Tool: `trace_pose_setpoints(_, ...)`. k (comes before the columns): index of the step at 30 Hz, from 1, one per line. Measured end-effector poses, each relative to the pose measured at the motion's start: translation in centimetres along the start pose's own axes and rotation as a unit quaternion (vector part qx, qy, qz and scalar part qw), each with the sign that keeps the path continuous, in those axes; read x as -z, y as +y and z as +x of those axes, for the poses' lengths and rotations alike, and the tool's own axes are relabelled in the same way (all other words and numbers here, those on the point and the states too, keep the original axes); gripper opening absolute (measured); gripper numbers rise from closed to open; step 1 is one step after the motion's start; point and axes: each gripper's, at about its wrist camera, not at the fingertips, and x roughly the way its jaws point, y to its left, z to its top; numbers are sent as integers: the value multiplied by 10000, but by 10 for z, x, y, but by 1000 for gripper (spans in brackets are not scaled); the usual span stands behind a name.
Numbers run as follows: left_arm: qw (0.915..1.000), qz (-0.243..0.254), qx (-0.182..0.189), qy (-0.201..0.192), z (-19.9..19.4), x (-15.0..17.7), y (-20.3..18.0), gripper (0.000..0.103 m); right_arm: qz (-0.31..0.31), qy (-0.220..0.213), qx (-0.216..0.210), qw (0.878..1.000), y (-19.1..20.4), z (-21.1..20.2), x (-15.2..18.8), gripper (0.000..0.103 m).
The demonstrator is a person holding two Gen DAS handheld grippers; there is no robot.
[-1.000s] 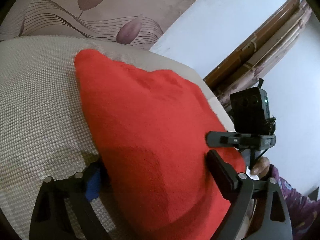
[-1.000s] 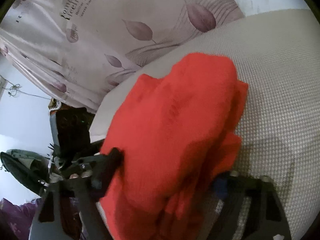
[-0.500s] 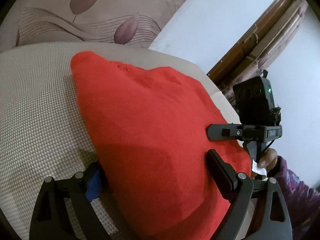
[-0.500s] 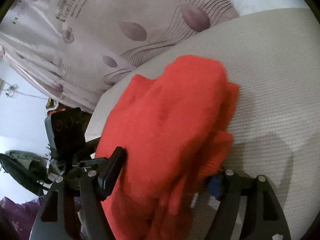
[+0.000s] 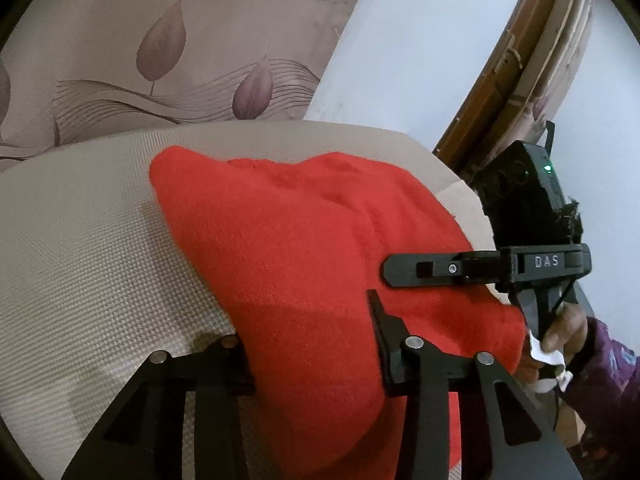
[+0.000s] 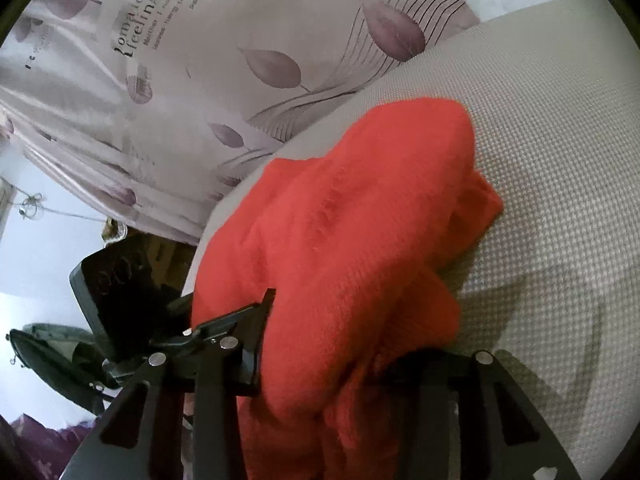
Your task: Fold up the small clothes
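Grippers are seen nearest: the left gripper (image 5: 312, 356) and the right gripper (image 6: 320, 360) have just been closing, and the near edge of the red garment (image 5: 304, 264) is pinched between each pair of fingers. The garment is spread on the beige woven surface (image 5: 80, 248); beyond, a leaf-patterned curtain (image 6: 248, 60) is hung.

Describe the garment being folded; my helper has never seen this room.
Find the beige woven cushion before the leaf-print curtain. On it lies a bright red fleecy cloth, bunched, both grippers closing on its near edge. Nothing else there is red.
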Motion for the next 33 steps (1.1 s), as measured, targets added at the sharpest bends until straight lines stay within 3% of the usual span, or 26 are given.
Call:
trace_pose_setpoints(13,9986,193,-486,-114,-48,8,-9,39,153,-130,-321,9993,33,2,20,37)
trace_pose_setpoints(33,9936,133,-1013,-481,-155,48,-7,39,-279,1,-779,9966,125,27,58,37)
